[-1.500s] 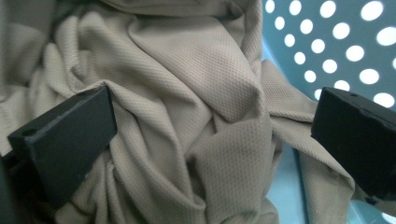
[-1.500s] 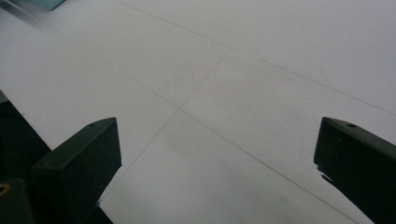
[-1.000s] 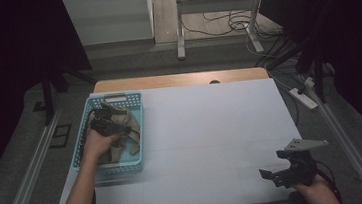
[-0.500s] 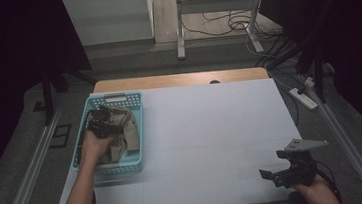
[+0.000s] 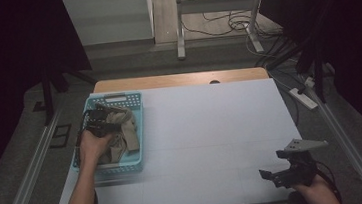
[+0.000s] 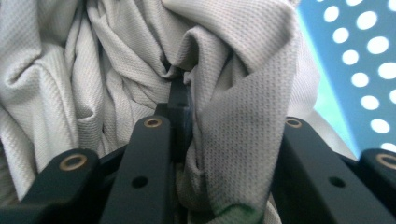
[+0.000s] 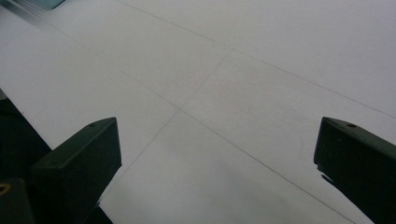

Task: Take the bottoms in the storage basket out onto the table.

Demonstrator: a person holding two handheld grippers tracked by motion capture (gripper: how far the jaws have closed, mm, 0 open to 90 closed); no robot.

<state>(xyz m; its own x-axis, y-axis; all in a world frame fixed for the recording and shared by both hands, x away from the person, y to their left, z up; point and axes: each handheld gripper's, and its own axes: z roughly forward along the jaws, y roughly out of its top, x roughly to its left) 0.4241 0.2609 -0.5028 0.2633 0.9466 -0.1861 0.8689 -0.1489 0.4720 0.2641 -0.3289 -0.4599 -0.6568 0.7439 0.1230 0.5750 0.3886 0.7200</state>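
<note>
Dim grey floor surrounds a white table (image 5: pixel 213 144) with a strip of bare wood along its far edge, seen from above and in front; cables (image 5: pixel 232 24) lie on the floor beyond it, and a white power strip (image 5: pixel 304 97) rests on the floor off the table's right side. On the left part of the table sits a light blue plastic basket (image 5: pixel 139 131) with holes punched through its walls. A crumpled beige cloth (image 5: pixel 124 130) lies heaped inside the basket. The person's left hand (image 5: pixel 93 145) comes in from the bottom left and reaches into the basket, holding the left gripper (image 5: pixel 101 123) down among the folds. Seen from the left gripper view, the two black jaws have just been closing and now clench a thick fold of the cloth (image 6: pixel 233 121), a fine mesh fabric with a hint of green at its lower edge, bunched between them; the basket wall (image 6: pixel 364 60) shows blue with white holes at the upper right. Well apart from all this, near the front right corner of the table, the right hand (image 5: pixel 315 187) holds the right gripper (image 5: pixel 276 175) low over the bare surface, its grey three-cornered plate on top. In the right gripper view its jaws stand wide apart and released, with nothing between them but the bare table top (image 7: pixel 224 102), crossed by faint thin lines.
</note>
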